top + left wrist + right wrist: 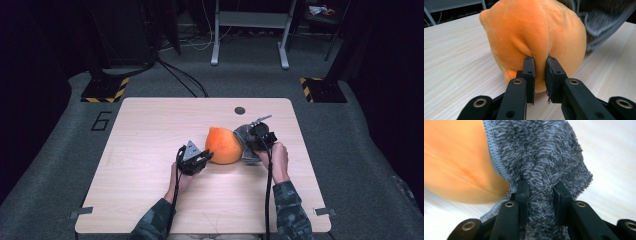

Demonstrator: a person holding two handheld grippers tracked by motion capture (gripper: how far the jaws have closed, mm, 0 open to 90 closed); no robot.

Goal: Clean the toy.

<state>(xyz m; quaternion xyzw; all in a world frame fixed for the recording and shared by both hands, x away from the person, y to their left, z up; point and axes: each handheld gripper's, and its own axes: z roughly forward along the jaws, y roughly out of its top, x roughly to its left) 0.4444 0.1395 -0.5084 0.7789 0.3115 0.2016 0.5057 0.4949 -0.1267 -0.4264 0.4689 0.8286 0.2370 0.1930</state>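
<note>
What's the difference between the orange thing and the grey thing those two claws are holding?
The orange plush is smooth, rounded and plump, while the grey cloth is shaggy with a stitched hem. The plush is much the bulkier of the two; the cloth shows as a smaller bunch against its side. The left gripper pinches a fold of the plush, and the right gripper pinches a bunch of the cloth. Both are soft and sit touching on the wooden table.
</note>
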